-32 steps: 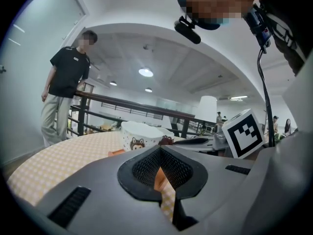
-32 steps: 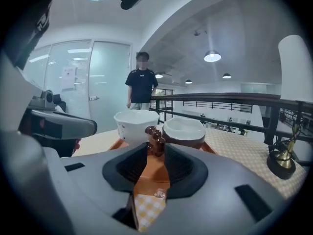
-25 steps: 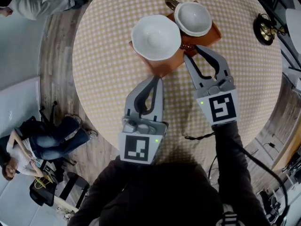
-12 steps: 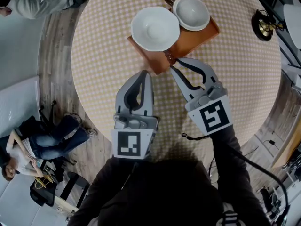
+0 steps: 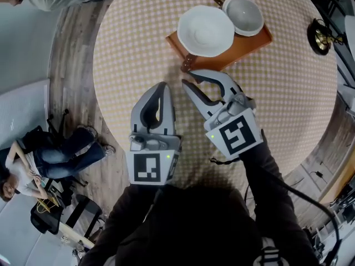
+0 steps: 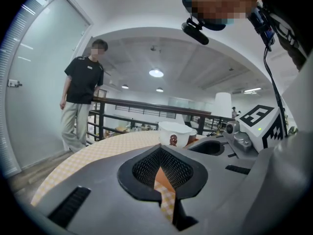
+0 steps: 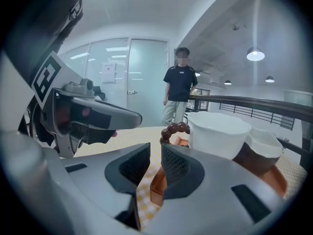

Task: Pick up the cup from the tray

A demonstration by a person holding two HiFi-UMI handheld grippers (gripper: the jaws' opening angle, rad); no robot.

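In the head view the wide white cup (image 5: 205,31) sits on the tray (image 5: 244,46) beside a smaller cup (image 5: 243,14), its beaded handle (image 5: 187,64) jutting over the near corner, likely why the right tongs (image 5: 189,78) point at that corner, just short of it. The left gripper view shows the left tongs (image 6: 160,153) closed and empty, apparently idling over the tabletop (image 6: 98,153). In the right gripper view the right tongs' jaws, having just been closing, stand narrowly apart with nothing between them, the handle just ahead.
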